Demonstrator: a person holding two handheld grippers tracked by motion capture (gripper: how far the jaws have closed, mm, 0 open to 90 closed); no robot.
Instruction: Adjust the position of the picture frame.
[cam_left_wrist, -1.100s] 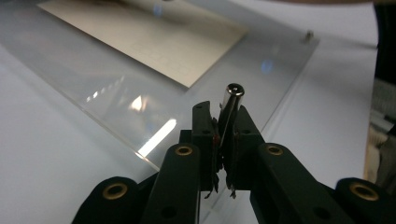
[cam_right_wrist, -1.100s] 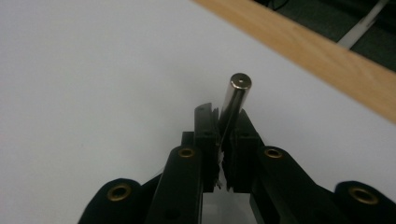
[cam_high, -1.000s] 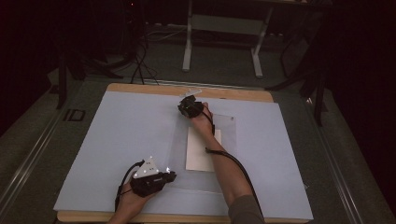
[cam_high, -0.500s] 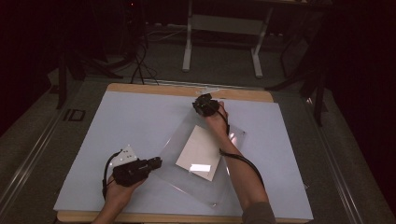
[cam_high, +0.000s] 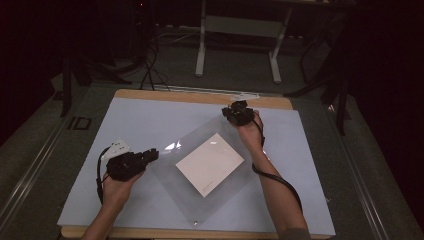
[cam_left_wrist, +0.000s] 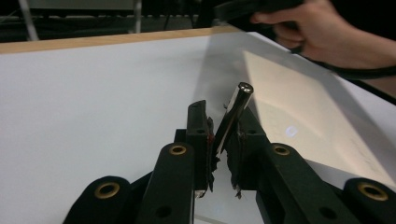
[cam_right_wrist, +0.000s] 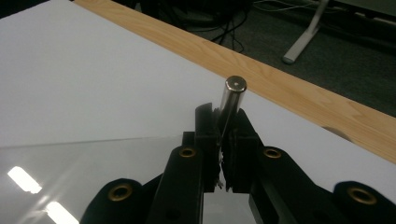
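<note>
Rotation of the clear acrylic sheet (cam_high: 200, 165) since a second ago: now diamond-wise, raised off the table (cam_high: 90, 150), paper (cam_high: 210, 164) under it; left gripper (cam_high: 150, 155) and right gripper (cam_high: 239, 114) each clamped on a metal corner post, carrying it leftward

The clear sheet (cam_high: 205, 167) with the white paper (cam_high: 210, 163) inside is turned now, so it sits like a diamond in the middle of the picture. Before, it lay straight. The left gripper (cam_high: 150, 155) has slid from the bottom middle out to the left. The right gripper (cam_high: 239, 112) has gone toward the right. Each one pinches a corner of the sheet.
</note>
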